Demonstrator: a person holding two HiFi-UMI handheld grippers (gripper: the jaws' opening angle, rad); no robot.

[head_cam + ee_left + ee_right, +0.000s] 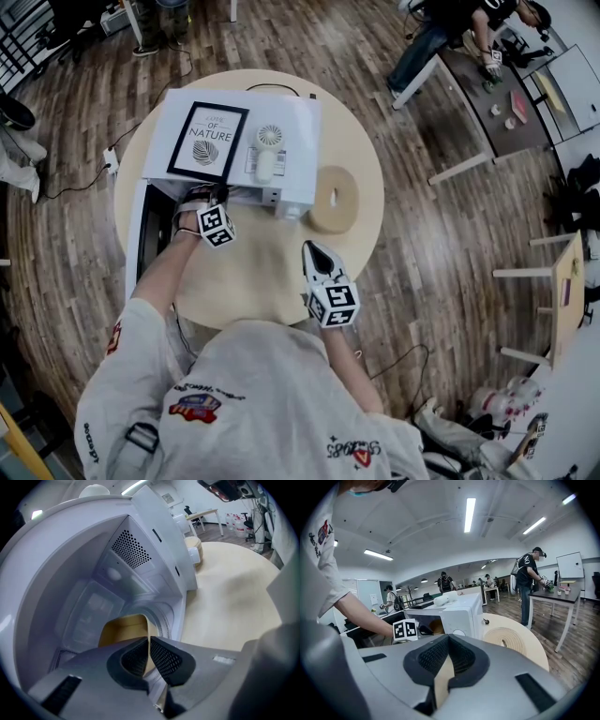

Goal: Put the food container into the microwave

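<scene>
The white microwave (281, 117) stands at the back of the round table (253, 281) with its door (138, 234) swung open to the left. My left gripper (204, 202) reaches into the open cavity. In the left gripper view the tan food container (123, 629) is low inside the cavity (93, 597), and the left gripper (149, 643) is shut on its thin side wall. The container (436, 626) also shows as a tan patch in the microwave's opening in the right gripper view. My right gripper (312, 247) hangs over the table's front right, shut and empty (448, 638).
A tan ring-shaped roll (335, 199) lies on the table right of the microwave. On the microwave's top lie a framed print (207, 141) and a small white fan (269, 138). A cable and power strip (110, 161) lie on the floor at left. People work at a far table (497, 103).
</scene>
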